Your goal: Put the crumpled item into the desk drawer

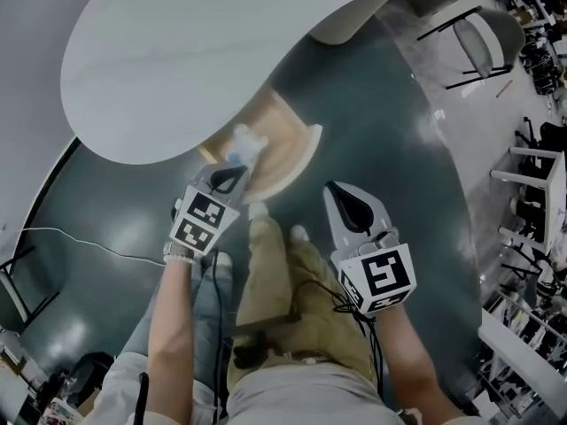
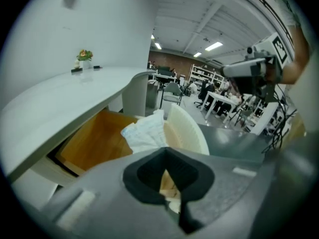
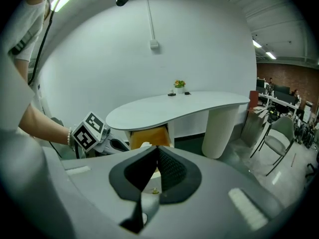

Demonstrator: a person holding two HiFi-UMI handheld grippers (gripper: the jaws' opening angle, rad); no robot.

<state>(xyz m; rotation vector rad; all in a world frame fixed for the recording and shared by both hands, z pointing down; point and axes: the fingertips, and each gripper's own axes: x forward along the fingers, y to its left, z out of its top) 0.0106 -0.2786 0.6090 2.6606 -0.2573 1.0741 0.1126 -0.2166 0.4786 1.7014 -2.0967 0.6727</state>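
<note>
Under the white curved desk (image 1: 177,51) a drawer (image 1: 282,144) stands pulled out, showing its wooden inside (image 2: 94,138) and its ribbed white front (image 2: 188,131). My left gripper (image 1: 235,173) is shut on a crumpled white paper (image 1: 246,142), which sticks out past the jaw tips over the open drawer (image 3: 147,135). In the left gripper view the paper (image 2: 146,132) rises just above my left gripper (image 2: 164,152). My right gripper (image 1: 341,193) hangs to the right of the drawer, shut with nothing in it; its jaws (image 3: 157,148) meet.
The desk's thick white leg (image 3: 222,128) stands right of the drawer. Chairs (image 1: 478,47) and shelving (image 1: 532,202) line the right side. A white cable (image 1: 80,242) runs across the dark floor at the left. The person's legs (image 1: 275,282) are below the drawer.
</note>
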